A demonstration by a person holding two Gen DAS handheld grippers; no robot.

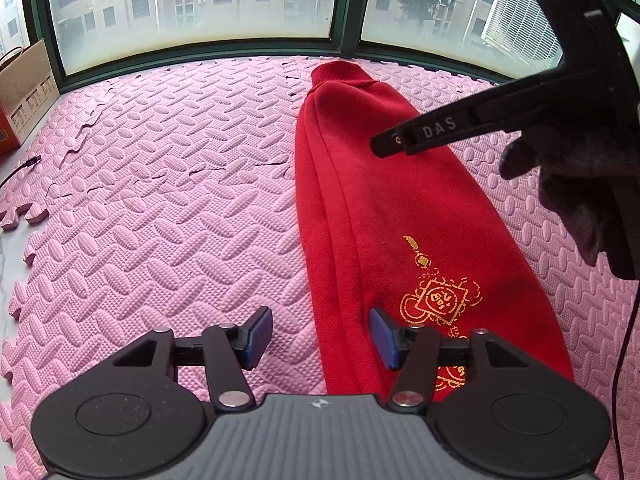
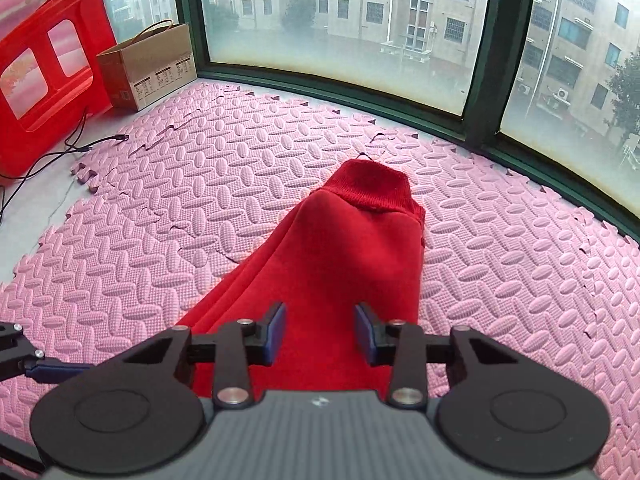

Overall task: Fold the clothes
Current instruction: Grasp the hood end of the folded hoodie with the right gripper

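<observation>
Two tongs, both empty: your left tongs (image 1: 320, 336) gape wide, your right tongs (image 2: 320, 332) narrower, above the red sweater (image 2: 332, 264) stretching lengthwise toward the frame's top.

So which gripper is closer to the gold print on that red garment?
Left. The left gripper hangs open right beside the gold print on the red garment. The right gripper is open over plain red cloth further up.

Ahead of the jaws, pink foam mat flooring (image 2: 500, 264) up to green-framed windows (image 2: 344, 20); far left, cardboard box (image 2: 152, 68), red plastic stool (image 2: 48, 60).
</observation>
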